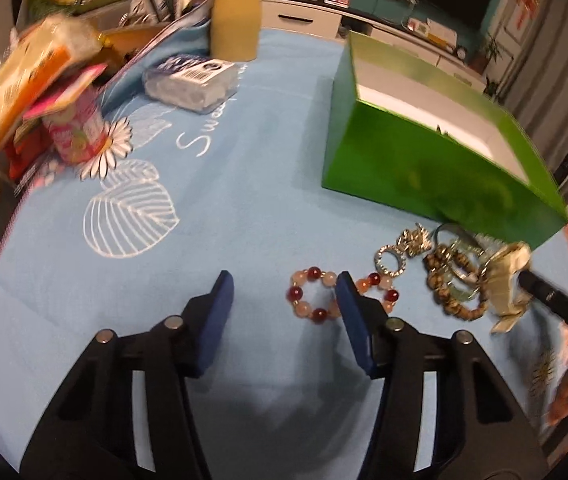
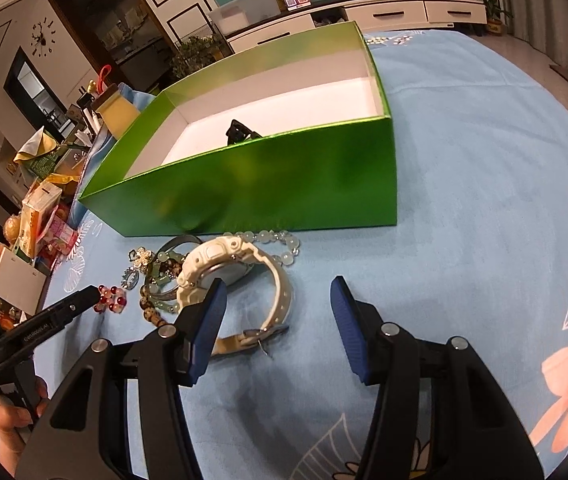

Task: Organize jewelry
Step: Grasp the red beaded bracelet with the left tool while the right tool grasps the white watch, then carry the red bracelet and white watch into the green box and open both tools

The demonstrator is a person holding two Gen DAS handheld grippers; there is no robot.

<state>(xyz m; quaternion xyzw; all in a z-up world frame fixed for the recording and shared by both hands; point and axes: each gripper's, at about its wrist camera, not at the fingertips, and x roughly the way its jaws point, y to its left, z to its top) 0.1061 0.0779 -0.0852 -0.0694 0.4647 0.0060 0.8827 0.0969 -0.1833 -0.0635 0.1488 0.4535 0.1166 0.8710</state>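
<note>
left gripper [image 1: 284,292]: fingers spread wide, nothing between the pads; hovers low over the blue tablecloth [image 1: 224,184]; its right finger tip overlaps the red and pink bead bracelet [image 1: 315,294] in the left wrist view; whether it touches cannot be told
right gripper [image 2: 278,300]: fingers wide apart, holding nothing; its left pad sits just in front of the white watch [image 2: 236,276]; contact cannot be told
red and pink bead bracelet: flat on the cloth, at the left end of the jewelry heap; the same bracelet shows beside the left gripper's tip in the right wrist view [image 2: 110,299]
white watch: lying on its side on the cloth, strap curled in a loop, buckle end toward the camera; near the front wall of the green box [image 2: 284,184]
other jewelry: brown bead bracelet [image 1: 449,292], silver ring piece [image 1: 391,260], pale green bead strand [image 2: 280,242]; all bunched together just in front of the box
green box: open top, white inside; one small dark item [image 2: 240,133] on its floor, kind unclear
clutter: yellow jar [image 1: 236,20] and a wrapped tissue pack [image 1: 192,82] at the far side of the cloth; cartons stacked at the left edge
</note>
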